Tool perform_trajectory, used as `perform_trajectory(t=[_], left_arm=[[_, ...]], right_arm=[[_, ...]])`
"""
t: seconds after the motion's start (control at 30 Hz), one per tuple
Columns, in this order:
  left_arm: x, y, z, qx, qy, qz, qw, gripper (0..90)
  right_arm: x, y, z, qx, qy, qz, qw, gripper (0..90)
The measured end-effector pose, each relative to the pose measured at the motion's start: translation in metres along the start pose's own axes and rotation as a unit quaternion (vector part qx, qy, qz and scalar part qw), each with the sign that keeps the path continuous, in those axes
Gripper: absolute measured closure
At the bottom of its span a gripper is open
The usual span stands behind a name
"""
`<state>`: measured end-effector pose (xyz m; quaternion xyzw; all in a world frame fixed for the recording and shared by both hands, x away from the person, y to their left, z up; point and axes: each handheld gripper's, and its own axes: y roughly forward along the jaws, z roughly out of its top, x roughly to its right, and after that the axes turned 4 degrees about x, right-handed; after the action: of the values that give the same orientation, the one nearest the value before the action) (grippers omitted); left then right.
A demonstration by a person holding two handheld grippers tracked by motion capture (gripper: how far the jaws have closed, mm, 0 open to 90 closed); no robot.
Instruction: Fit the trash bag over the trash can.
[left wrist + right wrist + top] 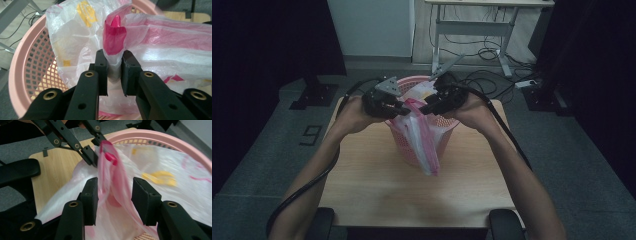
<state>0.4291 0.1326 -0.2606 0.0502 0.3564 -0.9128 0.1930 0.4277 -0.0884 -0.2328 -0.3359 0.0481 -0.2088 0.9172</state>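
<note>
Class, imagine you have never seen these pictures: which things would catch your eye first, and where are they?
First, the round pink plastic lattice basket at the far middle of the light wooden table. Next, the thin white plastic bag with pink and yellow print, which spills over the basket's near rim. The left gripper pinches a pink fold of it; the right gripper straddles the film with open jaws.

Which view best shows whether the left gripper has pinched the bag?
The left gripper view: the left gripper has its pads pressed on a fold of the bag. The right gripper view shows it farther off, on the bag's pink edge. The high view shows it by the basket, too small to judge.
</note>
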Motion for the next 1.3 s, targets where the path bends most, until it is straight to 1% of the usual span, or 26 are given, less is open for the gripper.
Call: perform_trajectory(t=[0.03, 0.07, 0.13, 0.17, 0.2, 0.23, 0.3, 0.37, 0.4, 0.47, 0.53, 0.63, 0.7, 0.8, 0.93, 1.07, 1.17, 1.23, 1.27, 1.3], left_arm=[[0.000, 0.001, 0.000, 0.001, -0.002, 0.001, 1.0000, 75.7], [-0.001, 0.001, 0.000, 0.001, -0.003, 0.002, 1.0000, 75.6], [-0.002, 0.001, -0.003, 0.002, -0.009, 0.011, 0.9999, 76.5], [-0.004, 0.001, -0.005, 0.002, -0.012, 0.014, 0.9998, 78.0], [-0.004, 0.001, -0.005, 0.002, -0.012, 0.014, 0.9998, 79.3], [-0.007, 0.001, -0.010, 0.010, -0.020, 0.013, 0.9997, 80.7], [-0.010, 0.000, -0.014, 0.019, -0.029, 0.014, 0.9993, 84.1], [-0.014, 0.000, -0.017, 0.025, -0.037, 0.012, 0.9989, 85.9], [-0.015, -0.001, -0.018, 0.027, -0.040, 0.015, 0.9987, 86.5], [-0.018, -0.003, -0.020, 0.027, -0.048, 0.030, 0.9980, 88.5], [-0.023, -0.006, -0.023, 0.028, -0.057, 0.036, 0.9973, 88.5], [-0.030, -0.013, -0.028, 0.028, -0.067, 0.055, 0.9958, 88.2], [-0.036, -0.017, -0.034, 0.034, -0.081, 0.062, 0.9942, 87.5], [-0.045, -0.024, -0.045, 0.038, -0.099, 0.080, 0.9912, 86.7], [-0.054, -0.033, -0.061, 0.032, -0.118, 0.101, 0.9874, 86.2], [-0.060, -0.045, -0.079, 0.027, -0.137, 0.120, 0.9828, 86.2], [-0.063, -0.053, -0.091, 0.027, -0.152, 0.127, 0.9799, 86.3], [-0.063, -0.056, -0.100, 0.027, -0.158, 0.124, 0.9793, 86.3], [-0.062, -0.056, -0.103, 0.028, -0.162, 0.120, 0.9791, 86.3], [-0.062, -0.055, -0.107, 0.027, -0.166, 0.115, 0.9790, 85.8]], right_arm=[[0.000, 0.005, 0.000, -0.003, 0.002, 0.001, 1.0000, 56.8], [0.001, 0.009, 0.000, -0.005, 0.001, 0.003, 1.0000, 62.5], [0.002, 0.017, 0.000, -0.008, 0.000, 0.002, 1.0000, 79.5], [0.003, 0.020, -0.001, -0.011, 0.002, 0.002, 0.9999, 83.9], [0.003, 0.020, -0.001, -0.011, 0.002, 0.002, 0.9999, 83.9], [0.007, 0.023, -0.003, -0.011, 0.008, 0.003, 0.9999, 87.4], [0.011, 0.023, -0.007, -0.004, 0.019, 0.010, 0.9998, 88.0], [0.015, 0.021, -0.012, -0.007, 0.025, 0.005, 0.9997, 88.0], [0.018, 0.020, -0.015, -0.008, 0.028, 0.003, 0.9996, 88.3], [0.023, 0.017, -0.021, -0.013, 0.036, -0.010, 0.9992, 88.7], [0.029, 0.012, -0.027, -0.018, 0.044, -0.024, 0.9986, 88.7], [0.039, 0.001, -0.036, -0.020, 0.059, -0.043, 0.9971, 88.7], [0.045, -0.007, -0.043, -0.023, 0.067, -0.059, 0.9957, 88.6], [0.053, -0.018, -0.053, -0.031, 0.085, -0.083, 0.9925, 88.5], [0.063, -0.029, -0.068, -0.038, 0.098, -0.109, 0.9885, 88.4], [0.072, -0.039, -0.083, -0.047, 0.116, -0.132, 0.9834, 88.4], [0.077, -0.047, -0.094, -0.046, 0.135, -0.141, 0.9796, 88.4], [0.080, -0.051, -0.100, -0.055, 0.144, -0.155, 0.9759, 88.4], [0.081, -0.053, -0.103, -0.057, 0.148, -0.156, 0.9750, 88.3], [0.082, -0.054, -0.106, -0.056, 0.154, -0.151, 0.9747, 88.3]])
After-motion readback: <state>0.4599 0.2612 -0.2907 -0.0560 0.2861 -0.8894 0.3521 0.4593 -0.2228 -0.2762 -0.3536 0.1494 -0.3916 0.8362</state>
